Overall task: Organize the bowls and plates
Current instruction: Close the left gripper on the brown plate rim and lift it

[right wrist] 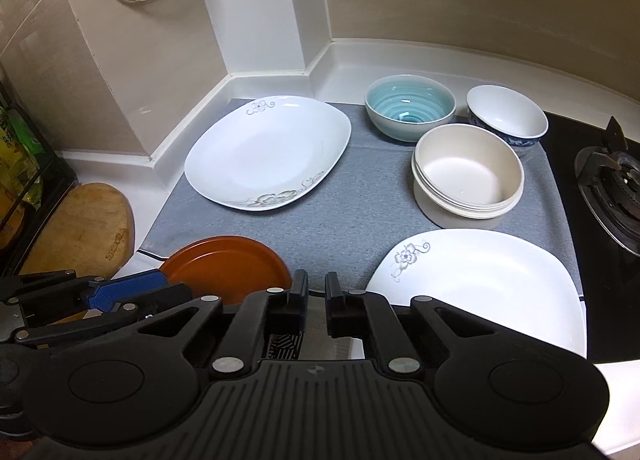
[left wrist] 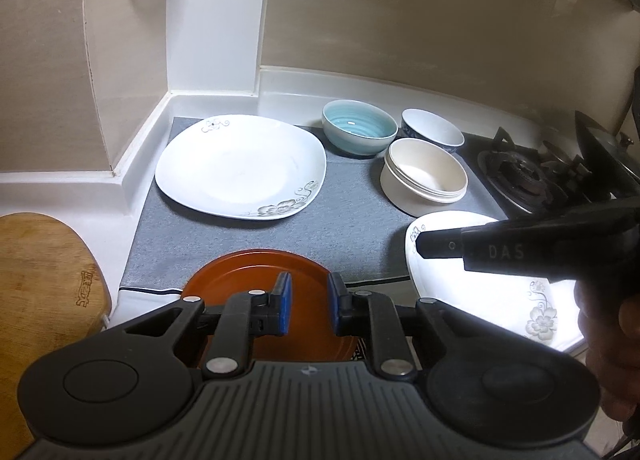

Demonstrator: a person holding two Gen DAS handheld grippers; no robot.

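Left tongs (left wrist: 308, 300) clenched on orange plate (left wrist: 240, 280) rim, right tongs (right wrist: 316, 300) clenched empty beside white plate (right wrist: 500, 280), bowls (right wrist: 468, 175) behind on grey mat (right wrist: 340, 211)

Two wrist fisheyes, close, angled down, sharing the grey mat (left wrist: 248, 244) of dishes.

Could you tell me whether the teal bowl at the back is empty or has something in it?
Empty: the teal bowl stands upright, its ringed inside bare to the bottom.
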